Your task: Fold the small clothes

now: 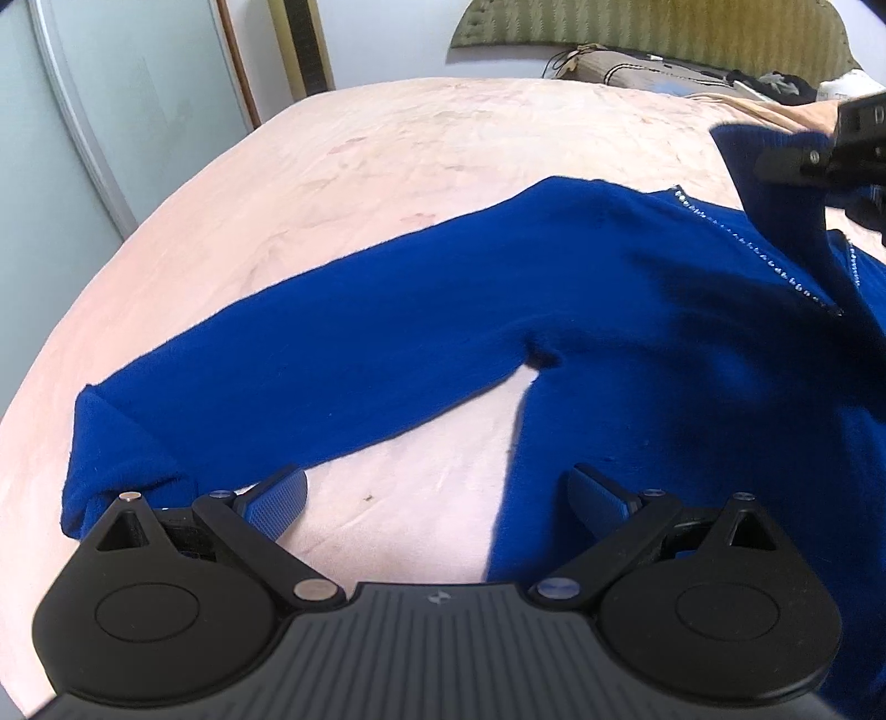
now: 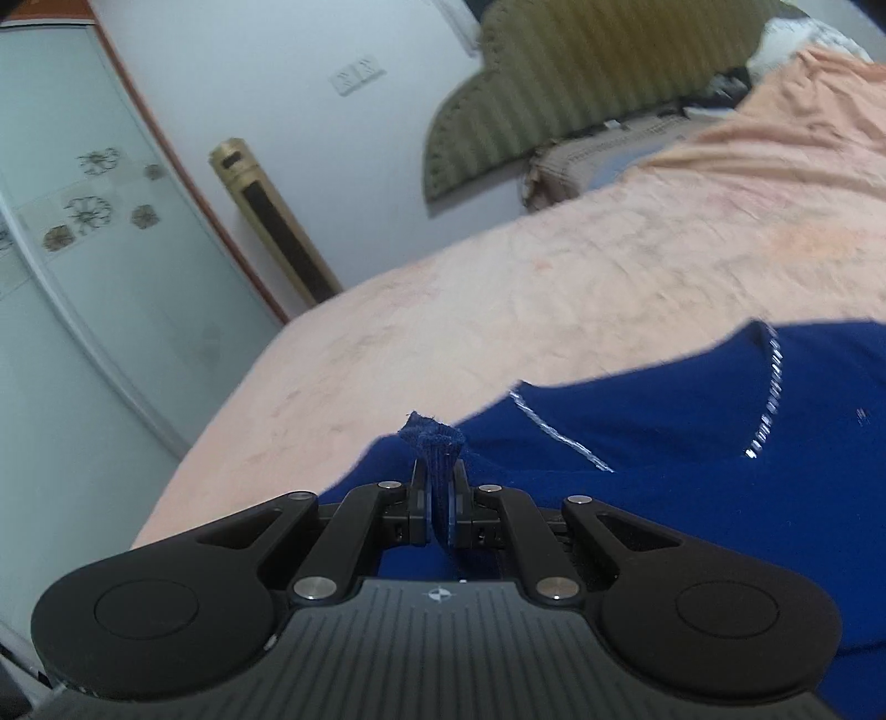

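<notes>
**Blue sweater spread on the bed, one cuff pinched and lifted**

At the far left of the left wrist view stands a pale frosted-glass wardrobe door point(image 1: 66, 144), with a brass-coloured column point(image 1: 304, 44) against the white wall beside it. The wide bed under a peach-pink crinkled sheet point(image 1: 387, 166) fills the middle. On it lies the deep blue knitted sweater with a sparkling trimmed neckline point(image 1: 637, 343), front up, its one long sleeve point(image 1: 277, 376) stretched flat toward the left, ribbed cuff near the lower left corner. The left claw point(image 1: 437, 498) hovers low over the bare sheet between that sleeve and the sweater's body; its jaws stand wide apart, released, with nothing between the blue ribbed pads point(image 1: 277, 507). At the upper right, the right claw point(image 1: 797, 160) comes in from the edge, and a raised fold of blue knit hangs by it over the neckline.

In the right wrist view, that claw point(image 2: 441, 493) is clenched on the dark blue ribbed cuff point(image 2: 434, 437), which bunches up above the pads. The picture is blurred, so the cuff probably belongs to the sweater's other sleeve, though I cannot follow it. Beyond, an olive striped padded headboard point(image 2: 554, 88) and a tan patterned pillow point(image 2: 587, 160) sit at the head of the bed.
</notes>
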Available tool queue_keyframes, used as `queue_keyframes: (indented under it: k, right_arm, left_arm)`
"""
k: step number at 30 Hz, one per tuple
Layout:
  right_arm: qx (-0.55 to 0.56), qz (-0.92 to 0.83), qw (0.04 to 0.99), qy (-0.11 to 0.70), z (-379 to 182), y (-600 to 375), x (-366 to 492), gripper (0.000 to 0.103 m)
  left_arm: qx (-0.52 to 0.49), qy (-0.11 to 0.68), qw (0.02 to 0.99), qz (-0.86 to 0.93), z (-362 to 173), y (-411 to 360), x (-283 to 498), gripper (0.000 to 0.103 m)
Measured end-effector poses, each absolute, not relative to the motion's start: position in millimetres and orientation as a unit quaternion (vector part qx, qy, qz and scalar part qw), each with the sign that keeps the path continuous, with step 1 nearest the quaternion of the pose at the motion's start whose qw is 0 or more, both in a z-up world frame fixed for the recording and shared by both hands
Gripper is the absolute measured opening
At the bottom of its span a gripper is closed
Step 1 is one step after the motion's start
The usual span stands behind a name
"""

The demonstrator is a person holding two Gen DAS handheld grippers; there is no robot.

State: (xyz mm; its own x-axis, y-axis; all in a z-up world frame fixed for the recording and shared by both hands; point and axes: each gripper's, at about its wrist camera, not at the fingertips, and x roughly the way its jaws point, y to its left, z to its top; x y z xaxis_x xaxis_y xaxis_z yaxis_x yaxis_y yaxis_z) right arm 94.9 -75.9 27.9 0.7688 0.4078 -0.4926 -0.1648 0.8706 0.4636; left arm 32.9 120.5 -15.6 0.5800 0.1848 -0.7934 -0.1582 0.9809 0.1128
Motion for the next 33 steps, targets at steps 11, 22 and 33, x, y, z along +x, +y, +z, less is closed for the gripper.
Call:
queue_keyframes:
  k: [11, 22, 33]
  right_arm:
    - [0.161, 0.187, 0.914, 0.321, 8.6, -35.5, 109.7, 0.008]
    - [0.123, 0.137, 0.933, 0.309, 19.3, -97.1, 75.1, 0.038]
    - [0.213, -0.024, 0.921, 0.325, 4.4, -269.9, 52.1, 0.053]
  left_arm:
    - [0.01, 0.45, 0.888, 0.095, -15.5, 121.7, 32.1, 0.101]
    - [-0.001, 0.43, 0.899, 0.079, 6.4, 123.6, 36.8, 0.101]
    - [0.072, 0.398, 0.914, 0.036, 6.4, 34.2, 118.4, 0.101]
